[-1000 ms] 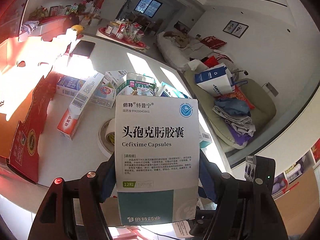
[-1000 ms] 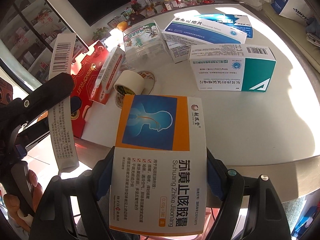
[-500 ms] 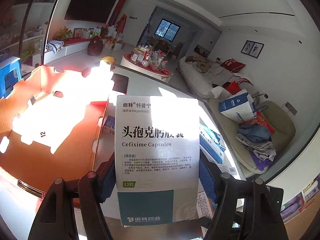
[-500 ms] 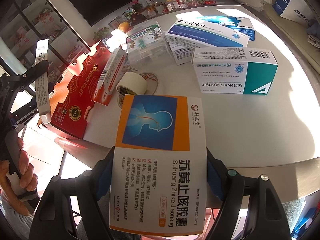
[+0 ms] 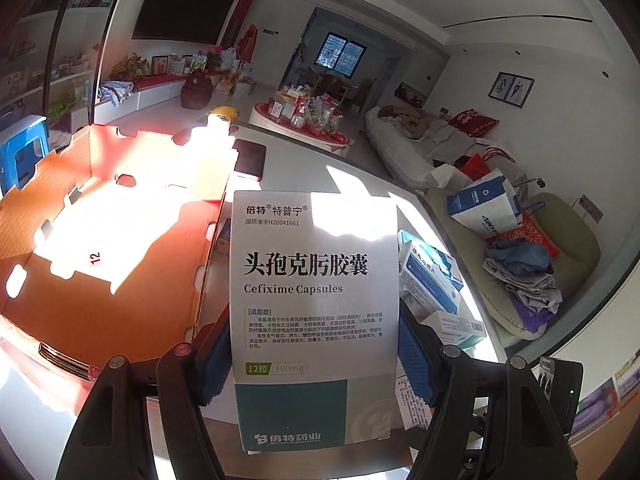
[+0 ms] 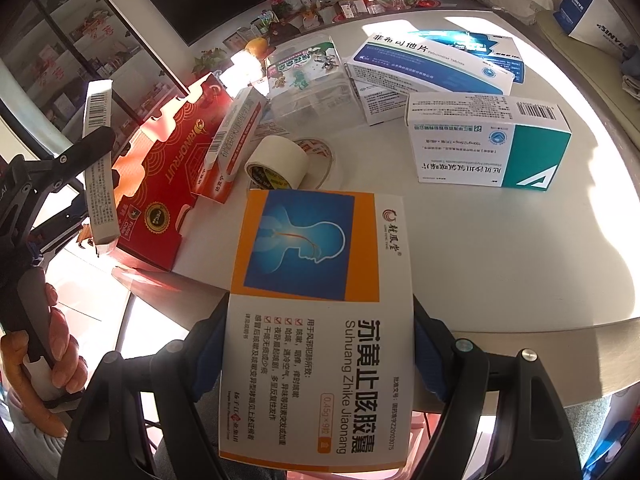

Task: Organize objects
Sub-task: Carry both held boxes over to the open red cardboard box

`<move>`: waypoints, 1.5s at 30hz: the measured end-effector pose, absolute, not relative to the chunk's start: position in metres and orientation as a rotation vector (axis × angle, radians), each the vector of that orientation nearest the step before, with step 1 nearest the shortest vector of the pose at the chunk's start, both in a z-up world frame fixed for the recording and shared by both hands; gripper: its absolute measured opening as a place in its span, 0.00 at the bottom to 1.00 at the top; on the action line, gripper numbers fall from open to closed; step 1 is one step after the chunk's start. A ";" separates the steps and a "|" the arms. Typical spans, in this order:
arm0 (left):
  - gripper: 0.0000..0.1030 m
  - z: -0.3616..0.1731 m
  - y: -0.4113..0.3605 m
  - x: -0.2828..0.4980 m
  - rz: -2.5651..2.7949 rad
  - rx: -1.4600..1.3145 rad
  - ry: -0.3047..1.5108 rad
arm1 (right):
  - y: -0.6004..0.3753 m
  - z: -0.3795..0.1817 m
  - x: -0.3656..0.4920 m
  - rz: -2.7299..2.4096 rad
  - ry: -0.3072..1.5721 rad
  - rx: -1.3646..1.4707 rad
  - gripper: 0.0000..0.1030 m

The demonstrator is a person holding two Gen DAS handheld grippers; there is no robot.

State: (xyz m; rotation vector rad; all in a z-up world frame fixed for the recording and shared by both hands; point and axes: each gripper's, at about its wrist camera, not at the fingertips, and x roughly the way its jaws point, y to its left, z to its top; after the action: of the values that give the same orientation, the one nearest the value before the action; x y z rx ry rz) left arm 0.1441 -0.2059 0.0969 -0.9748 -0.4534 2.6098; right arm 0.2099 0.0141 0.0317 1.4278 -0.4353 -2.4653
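My left gripper (image 5: pixel 314 356) is shut on a white and teal Cefixime Capsules box (image 5: pixel 314 300), held upright beside the open red cardboard box (image 5: pixel 100 248). The same gripper and its box (image 6: pixel 100 160) show at the left of the right wrist view, next to the red box (image 6: pixel 160 184). My right gripper (image 6: pixel 318 356) is shut on an orange and white Suhuang Zhike box (image 6: pixel 320 320), held over the white table's near edge (image 6: pixel 520 280).
On the table lie a tape roll (image 6: pixel 278 162), a red and white tube box (image 6: pixel 232 144), a clear plastic box (image 6: pixel 312 88), a teal and white box (image 6: pixel 488 144) and blue and white boxes (image 6: pixel 432 64). A sofa with clothes (image 5: pixel 520 272) stands to the right.
My left gripper has swung left with the Cefixime box, from over the table's boxes to beside the open red box. My right gripper has barely moved.
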 end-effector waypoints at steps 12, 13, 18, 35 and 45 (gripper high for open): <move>0.74 0.104 -0.249 0.131 2.772 -0.934 -0.515 | 0.017 0.032 0.211 -2.473 -0.449 1.430 0.76; 0.74 0.104 -0.258 0.127 2.799 -0.940 -0.533 | 0.018 0.031 0.211 -2.473 -0.451 1.431 0.76; 0.74 0.087 -0.297 0.102 2.890 -1.021 -0.606 | 0.019 0.032 0.212 -2.480 -0.453 1.433 0.76; 0.73 0.051 -0.268 0.090 2.660 -1.202 -0.579 | 0.016 0.037 0.212 -2.485 -0.459 1.429 0.76; 0.74 0.039 -0.233 0.096 2.457 -1.195 -0.551 | 0.017 0.040 0.214 -2.497 -0.473 1.421 0.76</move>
State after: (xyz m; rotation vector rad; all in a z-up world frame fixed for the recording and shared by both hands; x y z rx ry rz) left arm 0.0959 -0.2332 0.0390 -1.1952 -0.5507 2.4566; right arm 0.2136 0.0169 0.0397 1.4208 -0.4726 -2.4965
